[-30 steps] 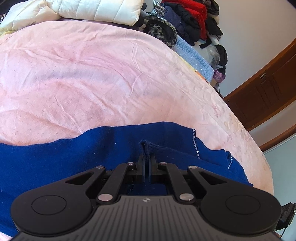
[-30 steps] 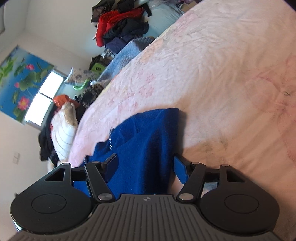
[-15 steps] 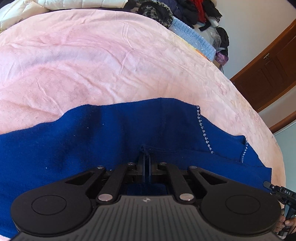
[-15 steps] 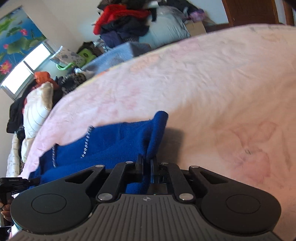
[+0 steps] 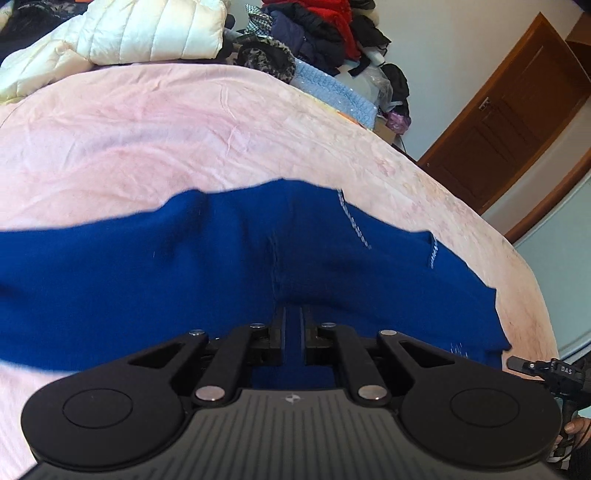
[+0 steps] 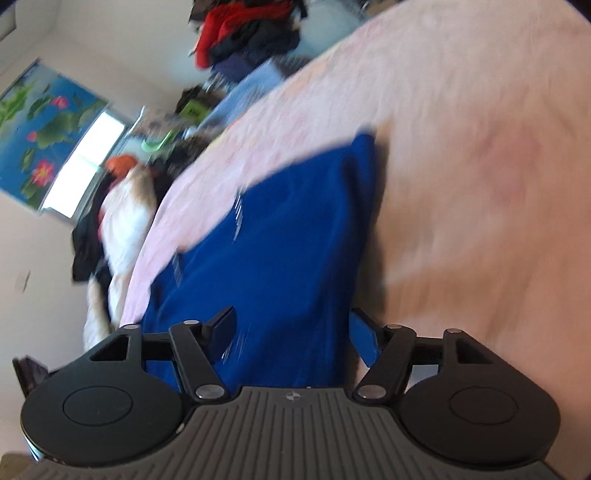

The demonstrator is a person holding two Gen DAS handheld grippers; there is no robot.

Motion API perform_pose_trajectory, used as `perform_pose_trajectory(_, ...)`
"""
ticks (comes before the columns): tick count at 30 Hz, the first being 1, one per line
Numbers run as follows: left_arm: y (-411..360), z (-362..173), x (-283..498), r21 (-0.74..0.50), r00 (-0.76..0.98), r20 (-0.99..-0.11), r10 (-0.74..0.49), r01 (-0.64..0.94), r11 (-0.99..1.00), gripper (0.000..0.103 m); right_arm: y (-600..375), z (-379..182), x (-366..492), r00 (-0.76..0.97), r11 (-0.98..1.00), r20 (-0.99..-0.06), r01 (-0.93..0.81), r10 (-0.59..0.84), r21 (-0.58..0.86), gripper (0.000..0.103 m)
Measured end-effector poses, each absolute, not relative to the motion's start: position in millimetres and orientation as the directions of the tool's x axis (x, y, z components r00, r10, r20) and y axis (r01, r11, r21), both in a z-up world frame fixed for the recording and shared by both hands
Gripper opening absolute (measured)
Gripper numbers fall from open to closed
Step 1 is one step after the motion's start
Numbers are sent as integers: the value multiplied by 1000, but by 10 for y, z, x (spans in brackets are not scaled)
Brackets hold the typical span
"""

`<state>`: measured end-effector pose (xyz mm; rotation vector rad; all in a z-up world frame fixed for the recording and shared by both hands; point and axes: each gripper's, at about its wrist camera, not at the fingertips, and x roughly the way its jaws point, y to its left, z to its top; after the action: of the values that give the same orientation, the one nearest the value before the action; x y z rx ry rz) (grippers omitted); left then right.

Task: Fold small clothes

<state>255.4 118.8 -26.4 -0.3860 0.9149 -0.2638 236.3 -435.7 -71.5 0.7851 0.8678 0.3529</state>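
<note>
**Blue garment spread on pink bed; left gripper pinching, right gripper released**

The blue garment (image 5: 221, 266) is lying across the pink bedspread (image 5: 184, 140), taking up the near part of the bed in both views. Its near edge is running under the gripper bodies, so the full outline is cut off. Left wrist view: the left gripper (image 5: 293, 332) is sitting nearly closed, jaws a narrow slit apart with blue cloth filling the gap, so it is pinching a fold of the garment. How much cloth is caught behind the jaws is hidden. Small pale stitch lines are showing on the right half of the garment; too small to make out.

Right wrist view is heavily motion-blurred. The right gripper (image 6: 291, 332) is standing with jaws wide apart, having just been opening; the garment is lying between and ahead of them, and the pads are not pressing it. Whether the right-hand pad is touching the cloth edge is unclear in the blur.

A clothes pile (image 5: 314, 29) and a cream quilted jacket (image 5: 140, 33) are sitting at the far bed edge. A wooden door (image 5: 509, 122) is partly cropped at right. At the left wrist view's lower right corner, a hand (image 5: 574, 430) is peeking in, mostly cut off.
</note>
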Motion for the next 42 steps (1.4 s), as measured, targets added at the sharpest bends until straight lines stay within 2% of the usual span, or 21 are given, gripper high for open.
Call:
perform_pose_trajectory(2,1211,-380,2277,-440,562,-734,-380,33,897,8,-4170,-775,2143,577,704,-587,29,568,710,58)
perform_pose_trajectory(7,1352,-734,1816,-521,520,-754,-401,-100,848,10,-4055,-857,1828,567,650,-546,25,616,759,49)
perform_pose_trajectory(8,1349,-770,1771,-540,519,-745,-419,-102,835,11,-4046,-877,1781,566,639,-539,28,624,769,30)
perform_pose_trajectory(9,1337,-782,1744,-543,530,-739,-416,-103,834,11,-4035,-896,1754,564,637,-539,30,625,771,16)
perform_pose_trajectory(10,1327,-787,1747,-539,533,-740,-410,-105,836,11,-4010,-903,1743,560,658,-562,39,609,752,9)
perform_pose_trajectory(17,1390,-733,1818,-509,485,-784,-388,-144,848,5,-4254,-648,1454,625,718,-574,31,528,695,7)
perform_pose_trajectory(19,1446,-787,1801,-535,496,-767,-406,-147,832,4,-4402,-807,1436,611,722,-615,100,498,684,7)
perform_pose_trajectory(21,1477,-798,1805,-555,501,-759,-417,-161,816,5,-4417,-932,1435,606,685,-601,122,521,718,7)
perform_pose_trajectory(22,1489,-788,1787,-561,509,-751,-421,-157,813,5,-4397,-940,1436,609,678,-599,132,520,723,12)
perform_pose_trajectory(24,1570,-708,1680,-585,535,-724,-435,-143,798,5,-4347,-899,1469,606,674,-601,140,522,726,26)
perform_pose_trajectory(25,1655,-646,1598,-612,560,-697,-449,-138,779,6,-4342,-855,1479,599,681,-612,146,517,718,44)
perform_pose_trajectory(26,1771,-581,1511,-642,590,-665,-457,-139,754,7,-4346,-782,1466,609,691,-611,137,507,710,55)
perform_pose_trajectory(27,1941,-493,1405,-674,634,-629,-451,-154,723,10,-4340,-686,1448,631,709,-605,120,487,695,58)
perform_pose_trajectory(28,2112,-435,1314,-697,675,-600,-429,-177,695,13,-4329,-589,1434,655,728,-595,99,465,678,58)
perform_pose_trajectory(29,2332,-390,1206,-719,723,-575,-384,-223,658,26,-4324,-482,1426,677,743,-580,73,454,666,58)
perform_pose_trajectory(31,2802,-366,1022,-762,810,-538,-234,-349,545,72,-4299,-300,1449,705,759,-555,36,442,650,58)
perform_pose_trajectory(32,3059,-384,922,-782,841,-528,-114,-430,451,79,-4289,-230,1470,713,758,-541,20,447,652,58)
perform_pose_trajectory(34,3480,-471,805,-815,853,-518,59,-514,268,80,-4210,-99,1542,718,746,-509,-21,475,666,58)
perform_pose_trajectory(35,3640,-534,813,-823,846,-524,94,-532,202,80,-4149,-51,1582,716,742,-499,-40,488,669,59)
perform_pose_trajectory(38,3985,-762,1003,-842,845,-530,72,-534,77,79,-3892,57,1690,699,738,-484,-95,527,668,59)
perform_pose_trajectory(42,4134,-849,1345,-820,829,-556,63,-560,120,79,-3508,116,1795,664,739,-488,-147,567,658,59)
